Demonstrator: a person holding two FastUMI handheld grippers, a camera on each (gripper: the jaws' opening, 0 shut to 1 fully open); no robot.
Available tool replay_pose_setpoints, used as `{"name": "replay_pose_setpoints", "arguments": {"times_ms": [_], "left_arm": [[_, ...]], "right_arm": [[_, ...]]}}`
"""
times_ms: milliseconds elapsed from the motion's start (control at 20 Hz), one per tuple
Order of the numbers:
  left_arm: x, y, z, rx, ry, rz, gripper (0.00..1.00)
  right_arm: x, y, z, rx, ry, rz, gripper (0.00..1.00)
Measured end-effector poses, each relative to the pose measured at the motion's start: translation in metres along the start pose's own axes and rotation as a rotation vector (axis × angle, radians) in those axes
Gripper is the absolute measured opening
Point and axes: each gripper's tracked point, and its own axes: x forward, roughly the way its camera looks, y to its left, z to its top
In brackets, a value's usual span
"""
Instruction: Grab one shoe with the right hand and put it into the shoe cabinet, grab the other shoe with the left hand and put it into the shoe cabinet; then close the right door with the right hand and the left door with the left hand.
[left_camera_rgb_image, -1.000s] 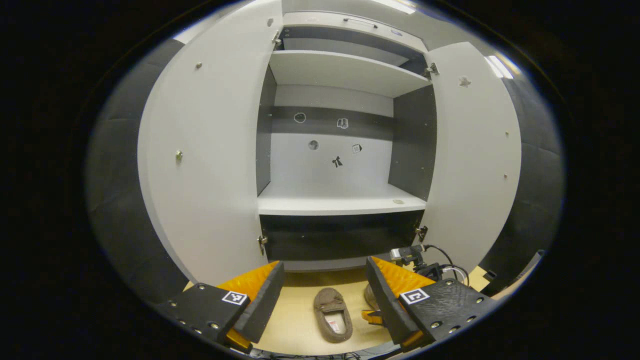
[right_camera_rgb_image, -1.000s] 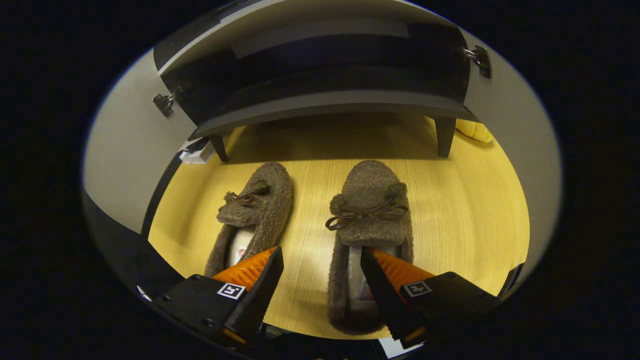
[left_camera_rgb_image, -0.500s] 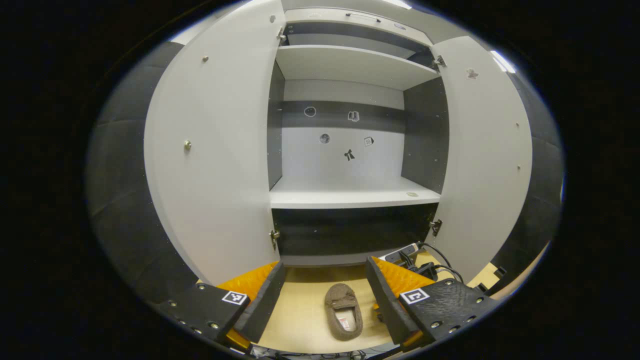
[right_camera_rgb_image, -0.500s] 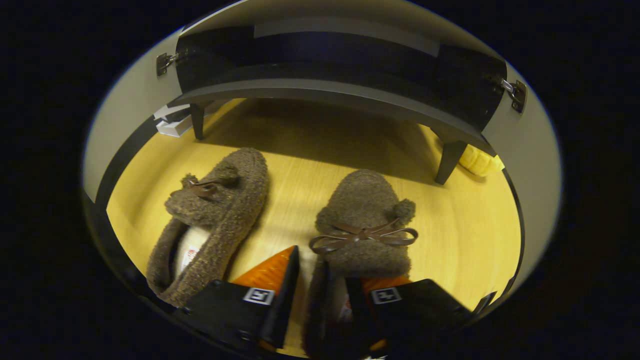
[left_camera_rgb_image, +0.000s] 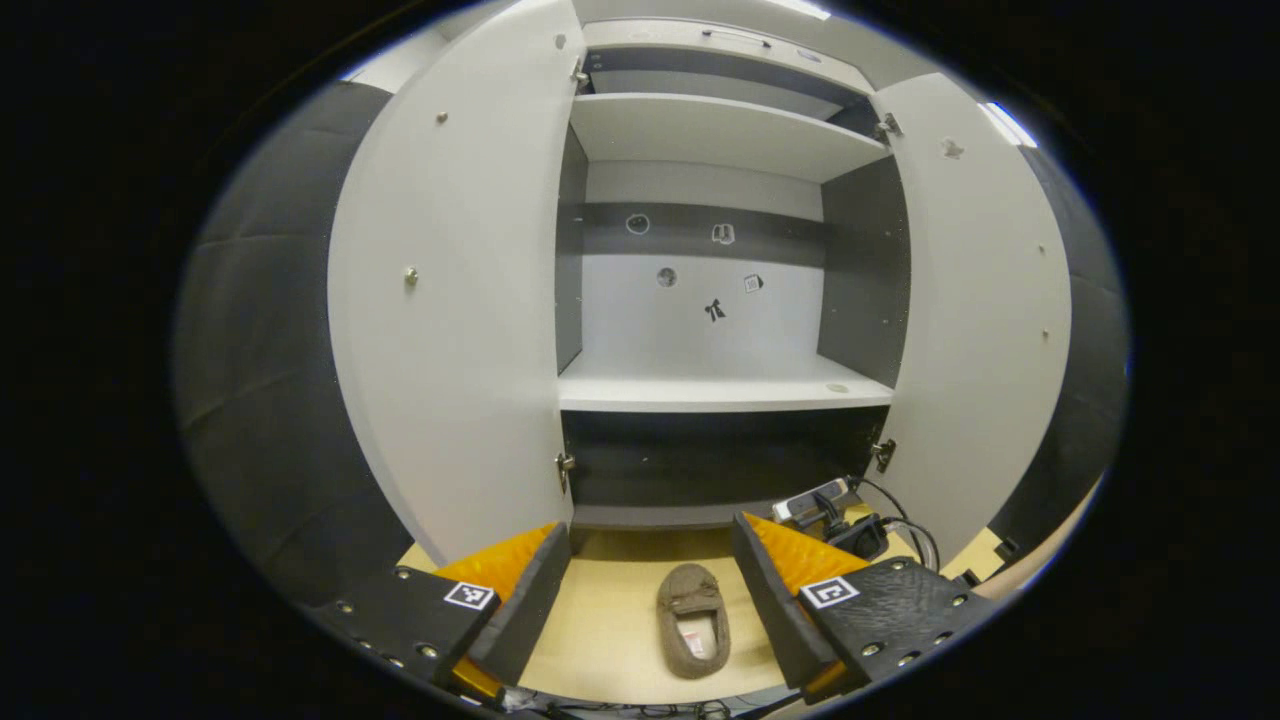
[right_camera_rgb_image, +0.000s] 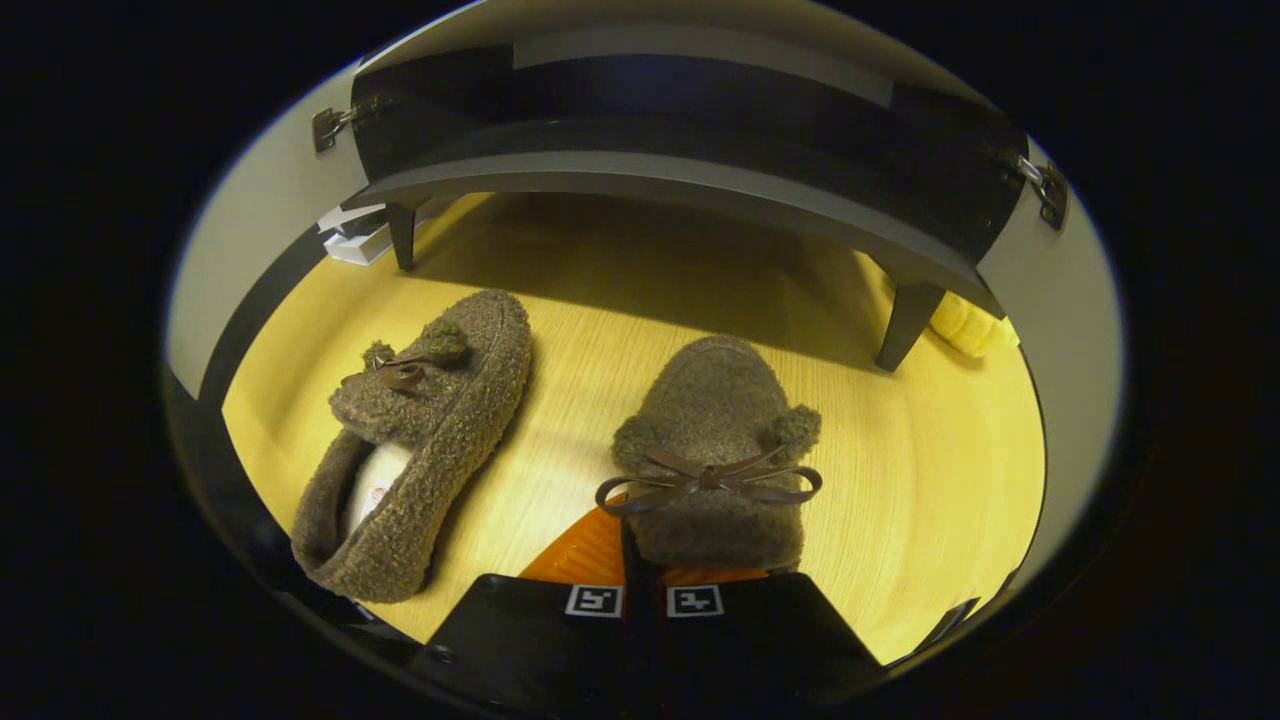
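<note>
My left gripper (left_camera_rgb_image: 650, 585) hangs spread before the shoe cabinet (left_camera_rgb_image: 720, 395), both doors wide, one shoe (left_camera_rgb_image: 693, 632) on the floor just in front of the cabinet. My right gripper (right_camera_rgb_image: 640, 560) is pinching the other shoe (right_camera_rgb_image: 715, 450) at its inner side wall, floor-level before the cabinet. First step, I judge: next, lift it onto the shelf.
</note>
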Motion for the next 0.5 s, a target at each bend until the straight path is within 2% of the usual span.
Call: {"name": "replay_pose_setpoints", "arguments": {"times_ms": [50,100,250,300,350,450,500], "left_arm": [[-0.001,-0.001,-0.001,0.002,-0.002,-0.002,0.97],[-0.002,-0.001,-0.001,0.005,-0.004,-0.004,0.94],[-0.003,-0.002,-0.004,0.019,-0.007,-0.010,0.94],[-0.003,-0.002,-0.005,0.022,-0.004,-0.011,1.00],[-0.002,-0.003,-0.005,0.023,-0.003,-0.014,0.94],[0.000,-0.003,-0.008,0.030,-0.002,-0.019,0.94],[0.001,-0.004,-0.006,0.035,-0.003,-0.022,1.00]], "right_arm": [[-0.006,-0.002,0.003,0.006,-0.013,0.004,0.02],[-0.012,-0.006,0.006,0.005,-0.032,-0.006,0.02],[-0.034,-0.004,0.011,0.024,-0.060,0.009,0.02],[-0.043,-0.004,0.011,0.028,-0.071,0.013,0.02],[-0.053,-0.004,0.013,0.026,-0.080,0.019,0.02],[-0.075,-0.005,0.021,0.026,-0.103,0.037,0.02],[-0.087,-0.003,0.025,0.025,-0.117,0.051,0.02]]}}
